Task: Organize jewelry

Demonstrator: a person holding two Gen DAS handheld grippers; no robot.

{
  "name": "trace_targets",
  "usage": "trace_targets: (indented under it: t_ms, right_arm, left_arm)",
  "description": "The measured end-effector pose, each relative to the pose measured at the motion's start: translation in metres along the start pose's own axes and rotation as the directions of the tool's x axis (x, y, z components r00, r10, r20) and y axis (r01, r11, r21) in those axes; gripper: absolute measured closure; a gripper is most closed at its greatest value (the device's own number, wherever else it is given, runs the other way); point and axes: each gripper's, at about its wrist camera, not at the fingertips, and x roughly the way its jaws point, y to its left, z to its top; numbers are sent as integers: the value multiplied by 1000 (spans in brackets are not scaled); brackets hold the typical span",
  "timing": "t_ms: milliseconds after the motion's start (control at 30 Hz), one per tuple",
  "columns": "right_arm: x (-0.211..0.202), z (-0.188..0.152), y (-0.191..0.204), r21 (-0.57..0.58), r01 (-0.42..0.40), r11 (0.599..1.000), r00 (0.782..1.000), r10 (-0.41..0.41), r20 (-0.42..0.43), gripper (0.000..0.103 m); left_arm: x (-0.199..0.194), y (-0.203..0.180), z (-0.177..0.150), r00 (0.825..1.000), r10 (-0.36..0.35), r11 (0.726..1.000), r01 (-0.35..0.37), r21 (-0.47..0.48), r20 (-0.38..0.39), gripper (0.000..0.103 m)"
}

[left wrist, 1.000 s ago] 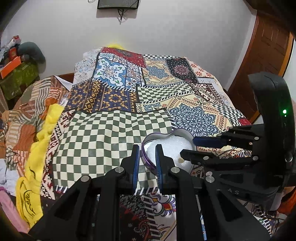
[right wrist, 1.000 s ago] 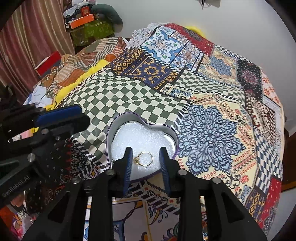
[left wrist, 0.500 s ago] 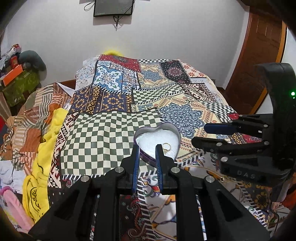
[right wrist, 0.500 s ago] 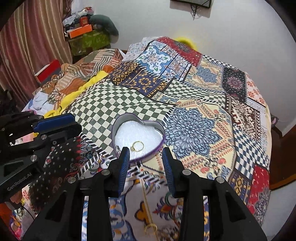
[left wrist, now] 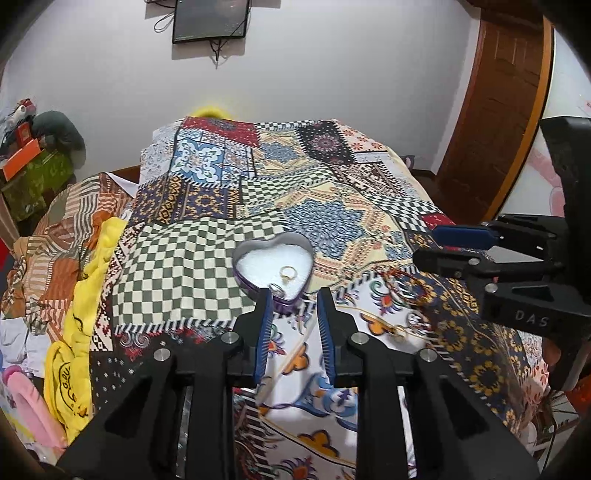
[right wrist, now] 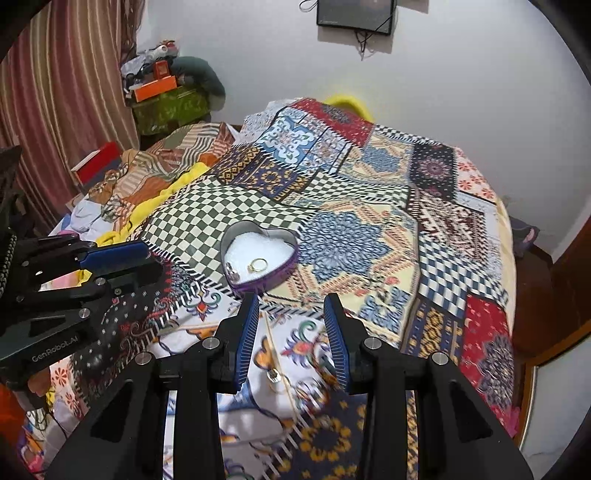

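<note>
heart tin: on bedspread, 12 o'clock of both tools, gold ring inside
left gripper: parted, empty
right gripper: wide, empty

Left wrist view looks forward along its own fingers, down the patchwork bedspread toward the wall-mounted screen, door at right. Right wrist view faces the same wall from further right, curtain at left. Both share the heart-shaped tin, near.
</note>
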Motion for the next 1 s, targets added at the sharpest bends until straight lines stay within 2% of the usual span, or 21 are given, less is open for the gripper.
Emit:
trace_targets:
  t_ms: [133, 200, 267, 500, 767, 1000]
  right_arm:
    - [-14, -10, -12, 27, 2, 1000, 1000, -3, 18, 69]
    - [-20, -17, -18, 40, 14, 999, 999, -15, 29, 59]
    - [-26, -24, -26, 52, 35, 998, 998, -37, 42, 55]
    - [-28, -48, -45, 88, 52, 995, 998, -55, 30, 55]
    - [-12, -80, -46, 65, 52, 997, 998, -50, -29, 55]
    - [2, -92, -42, 51, 17, 999, 999, -15, -47, 56]
  left_arm:
    - [0, -13, -3, 1000, -14, 1000, 14, 6, -10, 80]
    - [1, -21, -6, 1000, -21, 1000, 21, 13, -17, 79]
    - [4, -30, -9, 999, -33, 999, 33, 19, -27, 79]
    - [25, -55, -21, 994, -74, 996, 77, 41, -82, 79]
    - [57, -73, -42, 979, -108, 992, 117, 45, -174, 79]
    - [64, -79, -51, 973, -138, 987, 151, 60, -185, 79]
